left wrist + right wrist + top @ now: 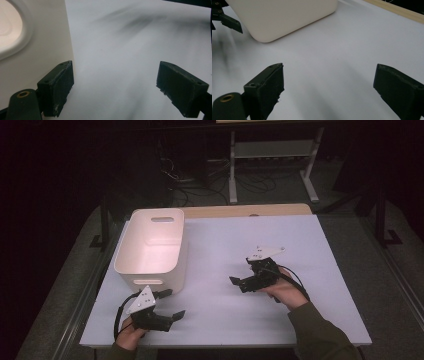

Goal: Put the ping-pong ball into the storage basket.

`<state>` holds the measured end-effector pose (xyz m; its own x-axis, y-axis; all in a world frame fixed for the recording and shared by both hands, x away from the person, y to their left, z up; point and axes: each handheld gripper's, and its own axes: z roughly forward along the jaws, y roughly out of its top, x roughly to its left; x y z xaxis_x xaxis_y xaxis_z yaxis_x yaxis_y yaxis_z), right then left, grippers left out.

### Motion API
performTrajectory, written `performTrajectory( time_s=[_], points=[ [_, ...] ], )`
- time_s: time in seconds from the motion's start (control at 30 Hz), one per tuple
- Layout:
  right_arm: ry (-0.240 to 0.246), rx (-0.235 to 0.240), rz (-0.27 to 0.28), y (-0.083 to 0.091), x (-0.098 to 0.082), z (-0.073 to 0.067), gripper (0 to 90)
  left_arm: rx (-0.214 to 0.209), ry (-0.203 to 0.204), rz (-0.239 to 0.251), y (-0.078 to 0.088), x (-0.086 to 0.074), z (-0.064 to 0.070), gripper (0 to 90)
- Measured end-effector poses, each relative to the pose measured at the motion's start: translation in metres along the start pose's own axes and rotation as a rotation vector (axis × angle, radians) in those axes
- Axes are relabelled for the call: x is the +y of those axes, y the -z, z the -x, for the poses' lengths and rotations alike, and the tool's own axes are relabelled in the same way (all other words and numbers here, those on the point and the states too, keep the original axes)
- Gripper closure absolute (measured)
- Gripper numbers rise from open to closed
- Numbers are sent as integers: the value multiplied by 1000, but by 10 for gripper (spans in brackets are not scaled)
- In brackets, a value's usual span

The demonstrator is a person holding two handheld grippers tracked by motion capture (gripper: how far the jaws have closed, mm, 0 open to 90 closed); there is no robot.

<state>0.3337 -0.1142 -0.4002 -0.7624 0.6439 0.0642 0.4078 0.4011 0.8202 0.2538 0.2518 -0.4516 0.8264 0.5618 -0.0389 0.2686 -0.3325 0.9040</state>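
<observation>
A white plastic bin [150, 247] with handle slots stands on the left half of the white table [280, 240]; nothing shows inside it. My left gripper [174, 304] sits just in front of the bin's near right corner, open, nothing between its jaws. In the left gripper view the jaws [115, 85] stand wide over bare table, the bin wall [37, 50] close beside one of them. My right gripper [241, 270] hovers at the table's middle right, pointing left toward the bin. It is open [328, 87] and empty, with the bin [282, 17] ahead.
A wooden strip [250, 211] runs along the table's far edge. Behind the table, a white shelf frame [272, 157] and loose cables [200, 182] stand on the dark floor. The other gripper [227, 20] shows at the top left of the right gripper view.
</observation>
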Motion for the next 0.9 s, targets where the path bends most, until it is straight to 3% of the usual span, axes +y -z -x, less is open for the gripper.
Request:
performTrajectory(
  time_s=[0.9],
  points=[
    [-41,-63,5,17,-47,-5,26,1,-8,2,0,0,0,141]
  ],
)
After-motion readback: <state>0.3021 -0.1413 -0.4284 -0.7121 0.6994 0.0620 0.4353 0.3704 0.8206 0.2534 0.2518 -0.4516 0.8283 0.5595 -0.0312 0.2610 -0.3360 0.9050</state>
